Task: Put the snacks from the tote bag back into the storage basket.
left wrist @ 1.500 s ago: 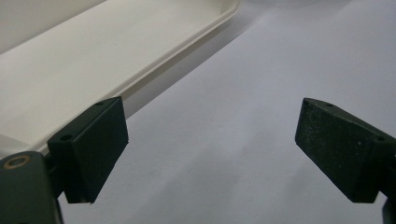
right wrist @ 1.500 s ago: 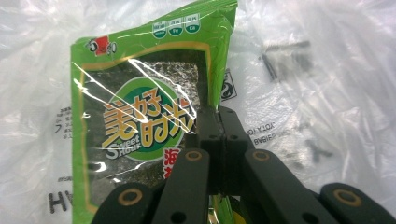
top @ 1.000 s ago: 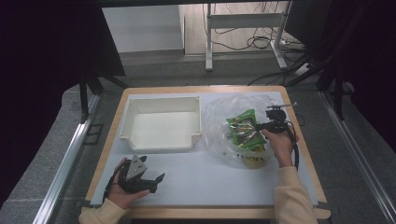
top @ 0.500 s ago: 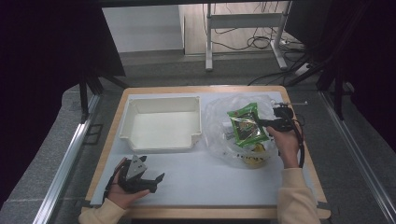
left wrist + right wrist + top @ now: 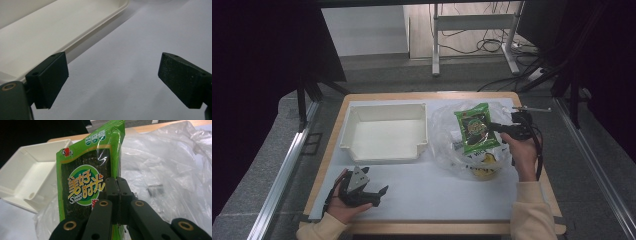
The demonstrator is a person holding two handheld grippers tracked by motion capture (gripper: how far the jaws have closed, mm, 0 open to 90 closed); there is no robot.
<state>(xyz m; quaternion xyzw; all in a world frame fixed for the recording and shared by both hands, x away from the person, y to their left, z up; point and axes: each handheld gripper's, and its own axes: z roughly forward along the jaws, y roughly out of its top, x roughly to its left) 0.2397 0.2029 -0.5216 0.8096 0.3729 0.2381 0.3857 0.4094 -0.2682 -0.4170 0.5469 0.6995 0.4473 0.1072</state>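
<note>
Your high view looked fwd and down over the whole table [image 5: 432, 200]. Your left gripper view sat low, close to the white tray [image 5: 50, 32]; your right gripper view faced the green packet [image 5: 87, 182] close-up. Both shared that tray w/ overhead.

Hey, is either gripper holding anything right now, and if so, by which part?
The right gripper is shut on the green snack packet, pinching its right edge. The left gripper is open over the table and holds nothing.

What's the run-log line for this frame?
right tool: shut on green snack packet, above plastic bag | left tool: open, idle | white tray: empty
</note>
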